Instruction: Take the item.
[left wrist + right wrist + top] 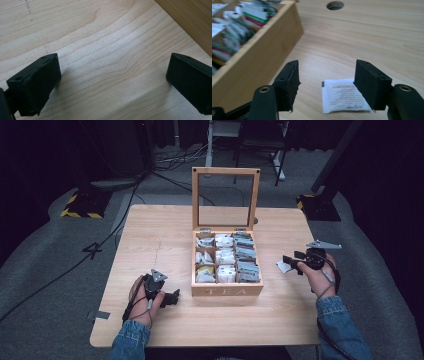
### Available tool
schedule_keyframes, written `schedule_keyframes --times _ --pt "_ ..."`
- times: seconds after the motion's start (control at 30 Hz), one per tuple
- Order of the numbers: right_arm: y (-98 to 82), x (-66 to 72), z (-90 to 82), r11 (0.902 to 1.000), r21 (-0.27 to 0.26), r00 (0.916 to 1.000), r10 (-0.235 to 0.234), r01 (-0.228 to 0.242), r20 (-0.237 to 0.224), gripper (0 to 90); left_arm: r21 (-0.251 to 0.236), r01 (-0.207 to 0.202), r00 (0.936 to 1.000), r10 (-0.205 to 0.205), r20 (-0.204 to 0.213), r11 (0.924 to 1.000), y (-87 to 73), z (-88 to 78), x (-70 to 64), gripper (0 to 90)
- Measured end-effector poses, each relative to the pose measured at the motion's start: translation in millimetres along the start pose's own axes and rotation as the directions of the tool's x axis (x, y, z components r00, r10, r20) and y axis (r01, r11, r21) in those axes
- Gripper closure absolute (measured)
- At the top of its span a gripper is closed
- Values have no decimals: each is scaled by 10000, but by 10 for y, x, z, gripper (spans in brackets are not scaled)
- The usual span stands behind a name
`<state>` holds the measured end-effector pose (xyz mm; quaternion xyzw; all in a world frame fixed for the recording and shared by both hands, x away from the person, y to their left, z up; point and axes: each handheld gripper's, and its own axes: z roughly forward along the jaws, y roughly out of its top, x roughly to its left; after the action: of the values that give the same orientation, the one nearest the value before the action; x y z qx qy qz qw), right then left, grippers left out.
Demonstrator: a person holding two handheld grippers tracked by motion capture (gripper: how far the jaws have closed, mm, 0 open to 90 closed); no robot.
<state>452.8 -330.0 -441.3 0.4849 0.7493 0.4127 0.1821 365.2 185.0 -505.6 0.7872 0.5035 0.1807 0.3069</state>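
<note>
Hovering just above the surface (160, 240), the right claw (327, 82) stood with its jaws wide apart over a white tea packet (344, 95), which lay flat just right of the open wooden tea box (227, 290). The packet sat between the jaws but nearer one, part hidden behind it. The left claw (112, 77), also spread wide and empty, rested well apart on the box's other side, so the right hand looked the likelier to take it.
</note>
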Motion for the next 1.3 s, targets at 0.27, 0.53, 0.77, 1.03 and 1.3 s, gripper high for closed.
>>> schedule_keyframes --times 0.27,0.53,0.77,1.03,1.3 --pt "-67 169 -262 9989 -157 9972 -455 447 -586 377 0 5 10000 -5 2 10000 0 0 0 0" --pt "-155 251 -433 9978 -133 9927 -662 652 -1009 377 1 3 10000 -3 5 10000 0 0 0 0" --pt "-240 433 -522 9953 46 9843 -945 963 -1493 396 5 19 10000 -19 17 10000 0 0 -1 0" --pt "-343 628 -504 9879 -122 9693 -1542 1547 -1915 431 9 -1 10000 1 51 10000 -2 -2 3 1" --pt "-474 732 -440 9841 134 9568 -1689 1770 -2366 433 6 -92 9999 92 135 10000 3 3 13 1"
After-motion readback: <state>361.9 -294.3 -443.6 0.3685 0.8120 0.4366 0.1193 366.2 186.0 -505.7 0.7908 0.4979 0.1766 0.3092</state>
